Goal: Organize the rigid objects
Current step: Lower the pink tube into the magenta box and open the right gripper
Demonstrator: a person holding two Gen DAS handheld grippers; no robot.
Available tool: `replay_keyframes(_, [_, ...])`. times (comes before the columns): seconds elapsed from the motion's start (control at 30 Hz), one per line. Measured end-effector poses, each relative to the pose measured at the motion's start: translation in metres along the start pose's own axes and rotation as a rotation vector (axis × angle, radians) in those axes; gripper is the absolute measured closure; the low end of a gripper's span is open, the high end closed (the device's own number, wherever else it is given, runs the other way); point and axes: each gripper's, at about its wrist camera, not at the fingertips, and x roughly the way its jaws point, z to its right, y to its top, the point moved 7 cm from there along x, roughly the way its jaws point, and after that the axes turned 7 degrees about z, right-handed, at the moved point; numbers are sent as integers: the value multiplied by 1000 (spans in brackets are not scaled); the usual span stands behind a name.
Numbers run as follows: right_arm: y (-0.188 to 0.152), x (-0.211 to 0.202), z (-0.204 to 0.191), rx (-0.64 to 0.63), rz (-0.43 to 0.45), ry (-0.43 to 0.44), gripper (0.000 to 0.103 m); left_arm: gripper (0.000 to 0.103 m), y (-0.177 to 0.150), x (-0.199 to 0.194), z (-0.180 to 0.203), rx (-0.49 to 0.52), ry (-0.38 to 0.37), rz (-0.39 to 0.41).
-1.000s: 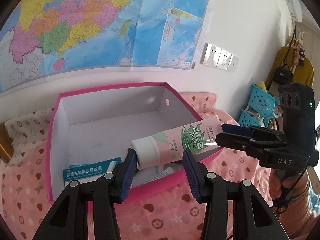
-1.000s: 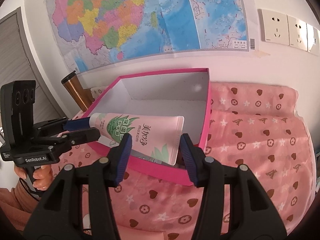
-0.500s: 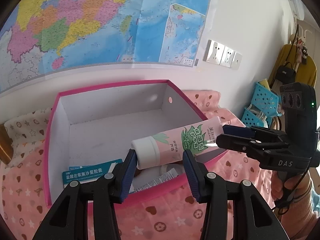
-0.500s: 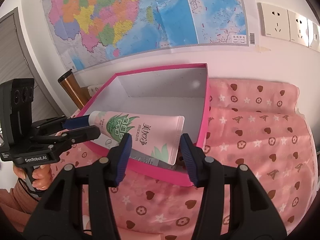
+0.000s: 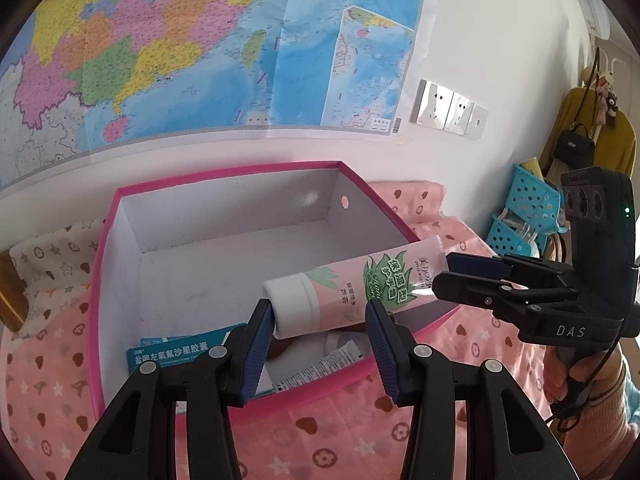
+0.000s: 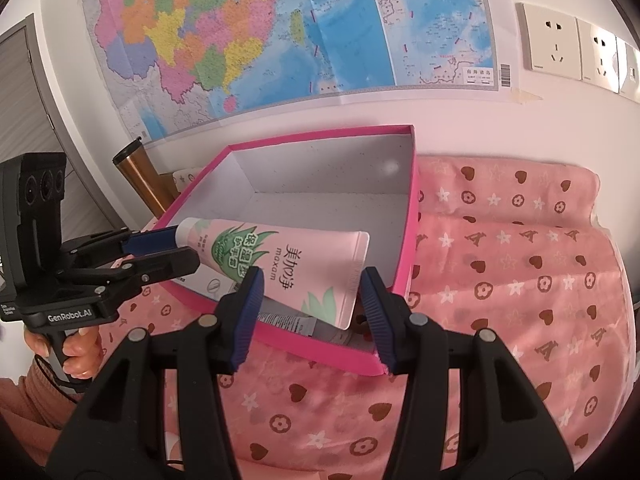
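Observation:
A pink hand-cream tube point(image 5: 352, 284) with a white cap hangs over the near part of the pink box point(image 5: 224, 170). My left gripper point(image 5: 320, 328) is closed on its cap end. My right gripper point(image 6: 310, 300) is closed on its flat crimped end point(image 6: 352, 276). Each gripper shows in the other's view: the right one point(image 5: 452, 276) and the left one point(image 6: 176, 250). Inside the box lie a teal medicine packet point(image 5: 176, 350) and a white tube point(image 5: 320, 366), partly hidden under the pink tube.
The box point(image 6: 412, 216) stands on a pink heart-and-star cloth point(image 6: 520, 260) against a wall with a map point(image 5: 200, 48) and sockets point(image 5: 452, 114). A brown cylinder point(image 6: 144, 180) stands left of the box. Blue baskets point(image 5: 524, 216) are at the right.
Both grippers and the tube have risen slightly and shifted a little over the box; the grip is unchanged.

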Motion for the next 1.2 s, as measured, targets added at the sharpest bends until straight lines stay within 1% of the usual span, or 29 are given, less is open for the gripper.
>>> replay_keyframes(0.97, [-6,23,4,-27,-67,-42,50,56,-9,27,-15,-44,12,-77])
replay_keyframes(1.2, [-6,26,4,-44,-78,-59,50,56,-14,37,-20,-64,17,-109])
